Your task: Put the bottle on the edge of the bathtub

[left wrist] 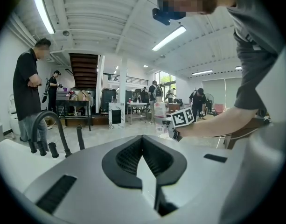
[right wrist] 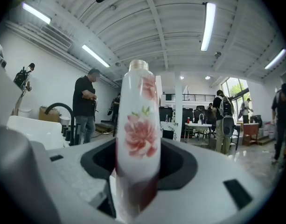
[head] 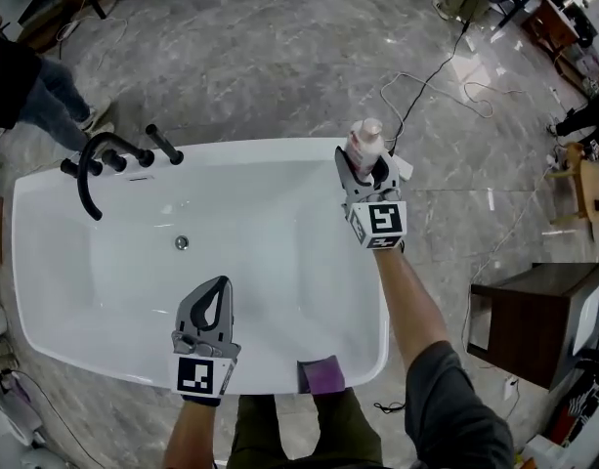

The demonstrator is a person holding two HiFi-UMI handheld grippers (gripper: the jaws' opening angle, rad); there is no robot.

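A white bottle with a pink flower print stands upright between the jaws of my right gripper, which is shut on it. They are over the far right rim of the white bathtub. Whether the bottle's base rests on the rim is hidden by the gripper. In the right gripper view the bottle fills the gap of the gripper. My left gripper hovers over the tub's near side, shut and empty, its tips touching.
A black faucet with handles stands on the tub's far left corner, and a drain sits in the basin. A purple item lies on the near rim. A dark wooden cabinet and floor cables are to the right.
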